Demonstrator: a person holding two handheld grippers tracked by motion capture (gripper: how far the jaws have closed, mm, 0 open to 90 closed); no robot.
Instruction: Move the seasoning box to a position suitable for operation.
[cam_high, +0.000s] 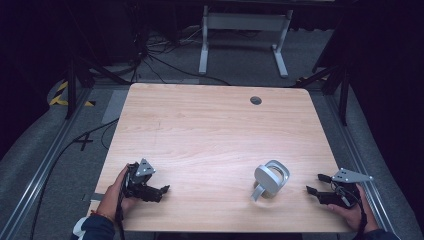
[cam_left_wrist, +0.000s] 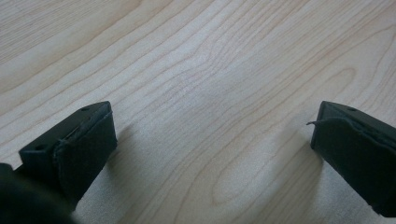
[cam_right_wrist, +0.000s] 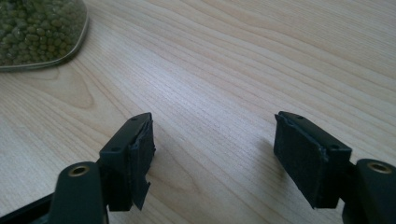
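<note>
Lab or recording studio: bare wooden table on grey carpet, floor rails, loose cables, hazard tape, dark curtains, a white frame behind.

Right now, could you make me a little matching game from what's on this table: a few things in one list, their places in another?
Things:
1. left tool
2. right tool
3. clear container of green beans with a white lid
4. small dark round hole in the wooden tabletop

Places:
A. far edge
B. near right corner
C. near left corner
D. just left of the right tool

Pairs: 1-C, 2-B, 3-D, 4-A
</note>
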